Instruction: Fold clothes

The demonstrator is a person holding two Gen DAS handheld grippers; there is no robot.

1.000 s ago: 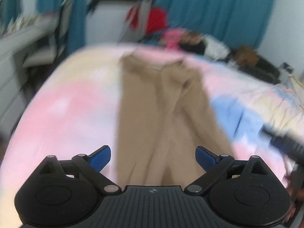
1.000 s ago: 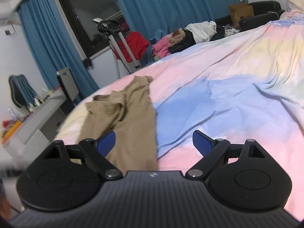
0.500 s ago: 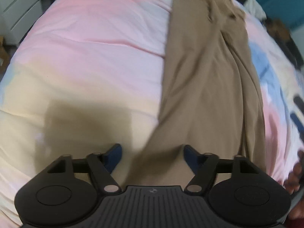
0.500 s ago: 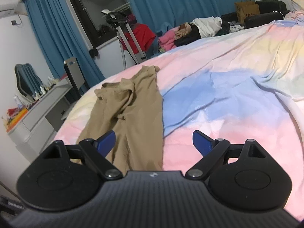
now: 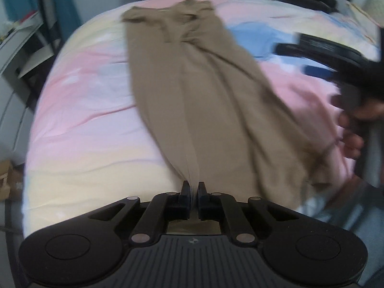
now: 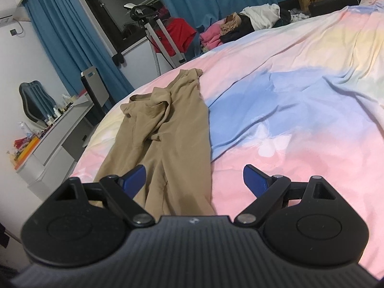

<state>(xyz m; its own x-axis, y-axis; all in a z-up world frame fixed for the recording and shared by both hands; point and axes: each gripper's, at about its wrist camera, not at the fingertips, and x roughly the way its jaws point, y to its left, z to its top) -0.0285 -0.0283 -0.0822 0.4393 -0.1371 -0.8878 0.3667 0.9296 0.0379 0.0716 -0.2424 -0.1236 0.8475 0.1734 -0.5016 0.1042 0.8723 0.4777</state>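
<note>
Tan trousers [image 5: 204, 91] lie lengthwise on the pastel-sheeted bed [image 5: 91, 124], hem pinched in the left gripper [image 5: 194, 192]; right gripper [image 6: 194, 177] spread wide, holding nothing.

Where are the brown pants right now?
The brown pants lie lengthwise on the pastel bedspread, toward the bed's left edge in the right wrist view; the left gripper pinches their near end.

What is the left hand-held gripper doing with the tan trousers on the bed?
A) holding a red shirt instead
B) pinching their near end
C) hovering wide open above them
B: the left hand-held gripper has its fingers pressed together on the near end of the tan trousers.
</note>
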